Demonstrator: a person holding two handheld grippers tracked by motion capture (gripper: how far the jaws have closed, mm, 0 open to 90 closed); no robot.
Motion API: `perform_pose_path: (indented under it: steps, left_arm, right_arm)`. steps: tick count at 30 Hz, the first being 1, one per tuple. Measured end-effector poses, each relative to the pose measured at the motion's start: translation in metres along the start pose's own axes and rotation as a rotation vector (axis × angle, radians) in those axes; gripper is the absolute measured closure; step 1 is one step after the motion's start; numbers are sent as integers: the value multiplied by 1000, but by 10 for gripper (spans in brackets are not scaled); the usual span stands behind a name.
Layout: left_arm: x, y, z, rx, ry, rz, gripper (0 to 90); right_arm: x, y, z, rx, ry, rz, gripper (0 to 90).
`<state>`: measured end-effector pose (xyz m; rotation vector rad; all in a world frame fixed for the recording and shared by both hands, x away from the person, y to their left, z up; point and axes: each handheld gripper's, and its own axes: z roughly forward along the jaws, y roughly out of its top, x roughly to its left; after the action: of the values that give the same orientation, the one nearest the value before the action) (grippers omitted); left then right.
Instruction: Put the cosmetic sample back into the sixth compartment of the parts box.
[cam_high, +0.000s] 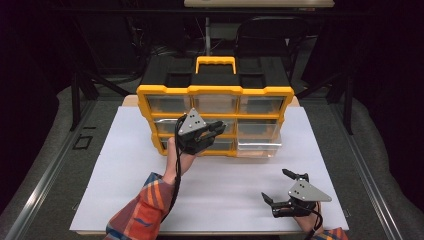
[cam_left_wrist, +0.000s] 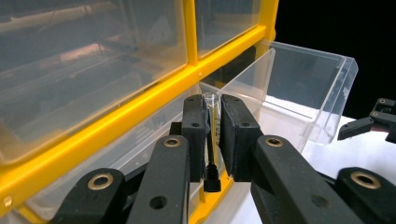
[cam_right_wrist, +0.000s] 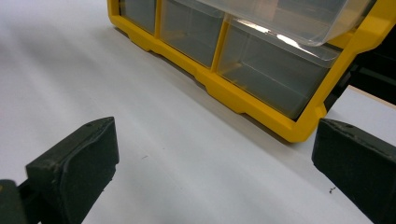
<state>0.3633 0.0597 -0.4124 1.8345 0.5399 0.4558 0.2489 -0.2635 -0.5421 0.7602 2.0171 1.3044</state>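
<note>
A yellow organizer (cam_high: 215, 90) with clear drawers stands at the back of the white board. One drawer (cam_high: 259, 145) on its right side is pulled out; in the left gripper view this open drawer (cam_left_wrist: 303, 88) lies just beyond the jaws. My left gripper (cam_high: 216, 129) hovers in front of the organizer's middle column, shut on a thin clear tube (cam_left_wrist: 211, 122) with a black cap at its lower end. My right gripper (cam_high: 275, 185) rests low near the board's front right, with its jaws wide open and only bare board between them (cam_right_wrist: 210, 172).
The white board (cam_high: 115, 165) covers the table, with bare surface to the left and in front of the organizer. A yellow carry handle (cam_high: 215, 62) sits on the organizer's black top. Dark chairs and frame legs stand behind the table.
</note>
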Motion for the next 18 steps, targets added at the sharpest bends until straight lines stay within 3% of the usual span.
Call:
perform_pose_path:
  steps: [18]
  left_arm:
    - [-2, 15, 7, -29, -15, 6, 802]
  right_arm:
    - [0, 0, 0, 0, -2, -3, 0]
